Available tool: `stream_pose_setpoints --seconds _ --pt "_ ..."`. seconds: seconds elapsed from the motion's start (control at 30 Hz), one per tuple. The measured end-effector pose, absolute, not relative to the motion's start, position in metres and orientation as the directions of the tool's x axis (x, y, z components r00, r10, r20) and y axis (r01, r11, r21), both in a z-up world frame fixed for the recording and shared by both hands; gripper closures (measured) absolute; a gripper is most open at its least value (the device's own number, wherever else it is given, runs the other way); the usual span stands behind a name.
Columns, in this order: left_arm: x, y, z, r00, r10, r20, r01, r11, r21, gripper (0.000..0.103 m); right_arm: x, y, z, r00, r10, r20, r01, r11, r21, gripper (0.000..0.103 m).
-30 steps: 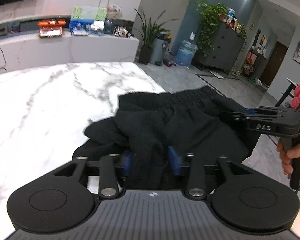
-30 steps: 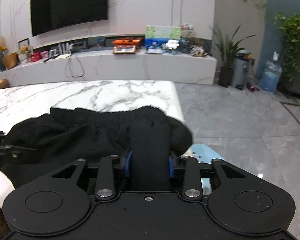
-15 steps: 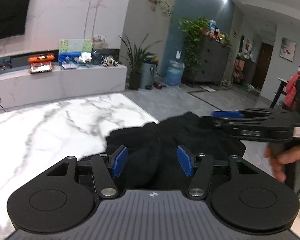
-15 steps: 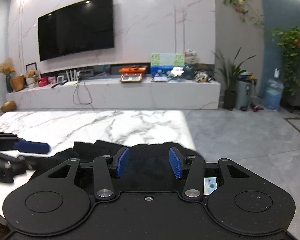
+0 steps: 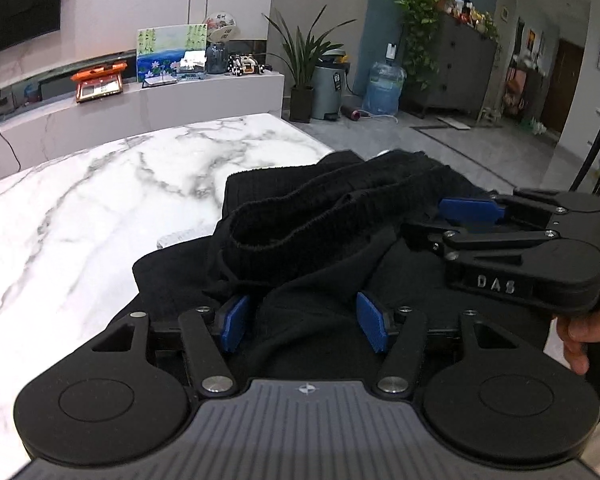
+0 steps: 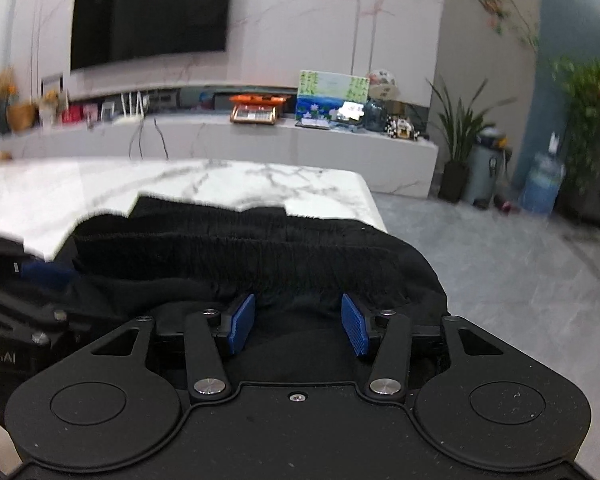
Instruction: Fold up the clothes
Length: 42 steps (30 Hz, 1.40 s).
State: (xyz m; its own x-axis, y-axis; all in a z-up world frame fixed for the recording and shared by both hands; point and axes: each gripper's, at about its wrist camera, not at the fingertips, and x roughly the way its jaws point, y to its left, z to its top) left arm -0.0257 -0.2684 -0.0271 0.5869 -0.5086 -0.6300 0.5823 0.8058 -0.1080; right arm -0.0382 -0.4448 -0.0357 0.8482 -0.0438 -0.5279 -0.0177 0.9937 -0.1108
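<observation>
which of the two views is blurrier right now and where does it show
Right wrist view: motion smear on the marble table edge and the plants at right; left wrist view: sharp, ribbed waistband of the black garment crisp, fisheye bending at the edges.

Only readable stuff: "DAS" in raised letters on the side of the right gripper [image 5: 470,216], and "bot.AI", cut off, on the left gripper [image 6: 40,276] body at the far left.

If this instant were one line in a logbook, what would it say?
task: fold clothes | left gripper: open | right gripper: open | black ribbed-waistband garment: bunched, released, at white marble table corner
</observation>
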Motion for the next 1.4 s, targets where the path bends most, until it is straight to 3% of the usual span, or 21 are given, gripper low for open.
stream_pose_setpoints --seconds 0.3,0.4,0.5,0.57,0.7,0.83,1.0,1.4 --pt "-0.030 -0.251 -0.004 0.527 -0.533 -0.662 0.599 0.785 -0.156 0.046 -0.022 -0.441 -0.015 0.770 -0.077 -0.633 0.022 0.995 -0.094 0.056" --pt "-0.026 -0.234 0.008 0.544 -0.558 -0.626 0.580 0.790 -0.199 0.045 -0.032 -0.429 0.013 0.798 -0.132 -0.588 0.081 0.990 -0.111 0.056" --pt "-0.044 -0.215 0.024 0.596 -0.543 -0.592 0.575 0.803 -0.158 0.036 -0.052 -0.410 0.043 0.834 -0.207 -0.511 0.140 0.976 -0.168 0.056" --pt "-0.057 -0.203 0.034 0.629 -0.535 -0.565 0.569 0.811 -0.135 0.029 -0.060 -0.399 0.056 0.835 -0.195 -0.514 0.162 0.981 -0.109 0.054" --pt "-0.074 -0.186 0.046 0.664 -0.523 -0.534 0.564 0.820 -0.102 0.024 -0.082 -0.376 0.073 0.819 -0.197 -0.539 0.217 0.976 -0.028 0.051" --pt "-0.090 -0.160 0.056 0.654 -0.521 -0.549 0.535 0.831 -0.153 0.024 -0.112 -0.358 0.071 0.791 -0.211 -0.575 0.293 0.955 0.052 0.050" --pt "-0.095 -0.152 0.057 0.705 -0.436 -0.559 0.464 0.880 -0.101 0.024 -0.144 -0.338 0.059 0.795 -0.153 -0.587 0.281 0.950 0.133 0.050" --pt "-0.103 -0.138 0.042 0.682 -0.426 -0.594 0.453 0.884 -0.113 0.024 -0.157 -0.317 0.044 0.765 -0.239 -0.597 0.357 0.930 0.085 0.050"
